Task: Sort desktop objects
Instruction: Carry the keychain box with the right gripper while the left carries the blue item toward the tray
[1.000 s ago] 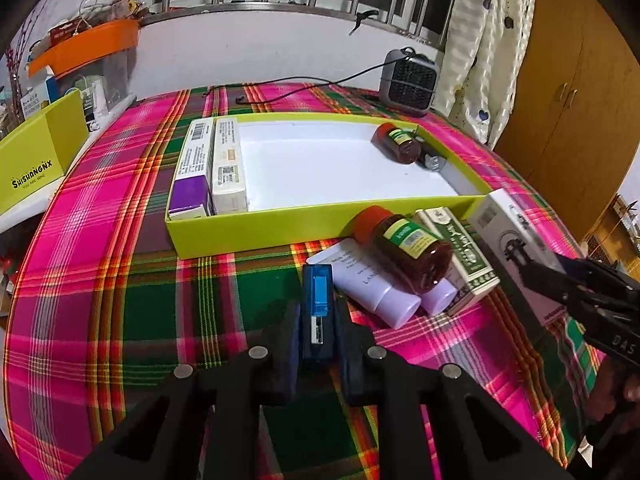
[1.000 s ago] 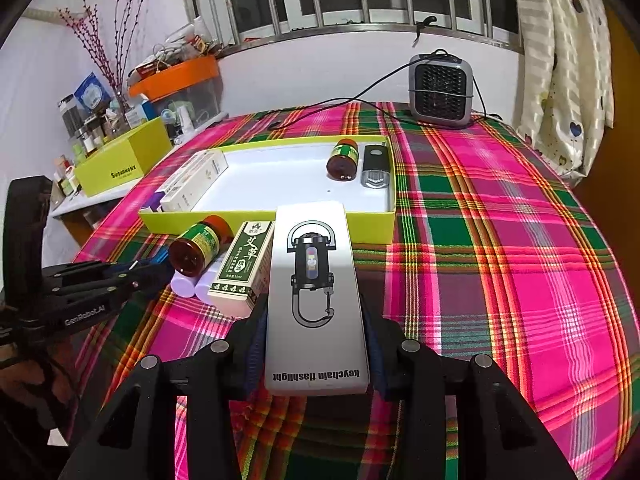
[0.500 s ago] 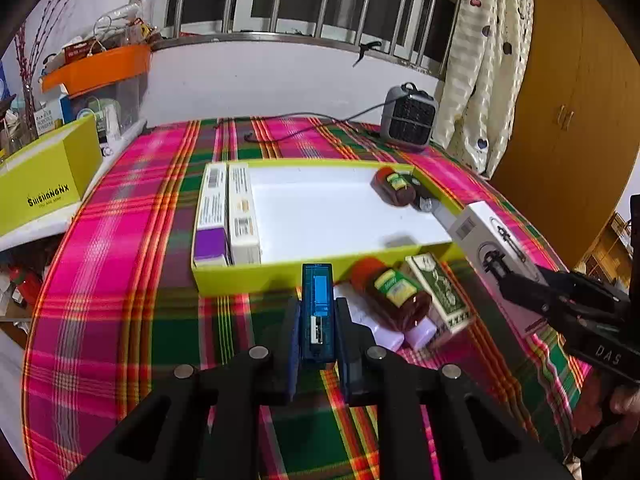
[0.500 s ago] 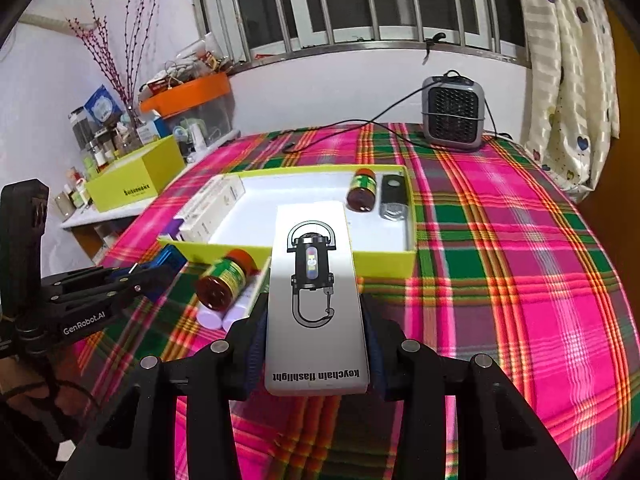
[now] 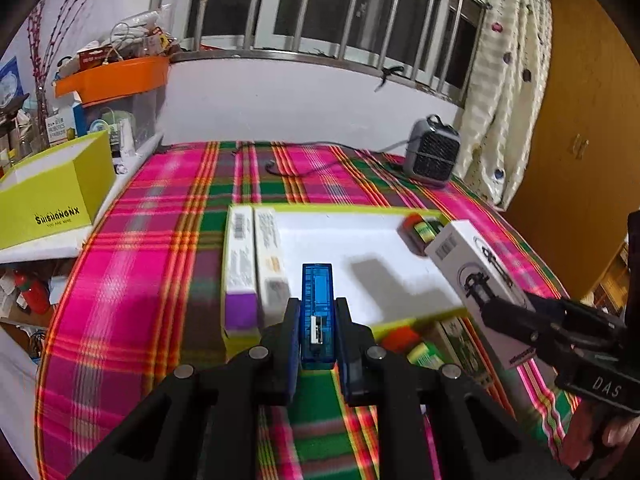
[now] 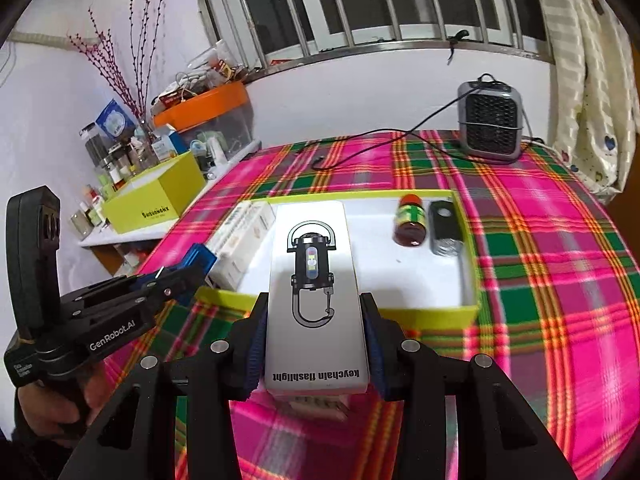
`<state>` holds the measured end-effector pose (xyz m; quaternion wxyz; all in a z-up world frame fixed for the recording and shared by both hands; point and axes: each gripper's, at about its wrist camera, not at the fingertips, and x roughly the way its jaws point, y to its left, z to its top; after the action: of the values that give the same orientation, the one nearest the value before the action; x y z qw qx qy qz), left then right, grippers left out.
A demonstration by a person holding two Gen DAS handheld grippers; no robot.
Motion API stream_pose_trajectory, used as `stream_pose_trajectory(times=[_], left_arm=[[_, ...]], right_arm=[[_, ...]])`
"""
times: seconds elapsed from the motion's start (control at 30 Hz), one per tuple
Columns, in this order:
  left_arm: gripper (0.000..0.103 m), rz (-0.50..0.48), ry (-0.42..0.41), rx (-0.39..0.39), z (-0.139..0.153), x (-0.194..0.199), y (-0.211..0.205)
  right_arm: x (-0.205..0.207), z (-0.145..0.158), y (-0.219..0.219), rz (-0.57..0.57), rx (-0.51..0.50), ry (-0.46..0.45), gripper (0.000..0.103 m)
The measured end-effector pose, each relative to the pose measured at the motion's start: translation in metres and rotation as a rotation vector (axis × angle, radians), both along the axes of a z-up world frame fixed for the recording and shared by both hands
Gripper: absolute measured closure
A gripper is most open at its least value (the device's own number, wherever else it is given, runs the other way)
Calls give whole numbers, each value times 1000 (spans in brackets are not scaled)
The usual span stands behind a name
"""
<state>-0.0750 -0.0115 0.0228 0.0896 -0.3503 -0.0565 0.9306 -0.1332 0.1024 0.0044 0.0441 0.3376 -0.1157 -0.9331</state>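
Both grippers have risen toward the tray (image 5: pixel 416 317) — left jaws clamp the blue stick (image 5: pixel 317 312), right jaws the flashlight box (image 6: pixel 314 300).

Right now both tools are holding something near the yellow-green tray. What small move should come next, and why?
Probably carry the keychain flashlight box, clamped in the right tool, a little further forward and lower it onto the bare white floor of the tray. It already hangs over the tray's near wall, and the middle is free between the two long boxes and the small bottle.
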Motion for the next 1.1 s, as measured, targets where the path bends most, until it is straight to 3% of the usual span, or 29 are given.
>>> stream_pose_trajectory(times=[0.5, 1.1], left_arm=[[87, 67, 31, 17, -2, -43, -17], [87, 142, 35, 98, -16, -46, -58]], right_arm=[[-63, 5, -11, 14, -38, -45, 59], [-140, -22, -22, 19, -133, -243, 59]])
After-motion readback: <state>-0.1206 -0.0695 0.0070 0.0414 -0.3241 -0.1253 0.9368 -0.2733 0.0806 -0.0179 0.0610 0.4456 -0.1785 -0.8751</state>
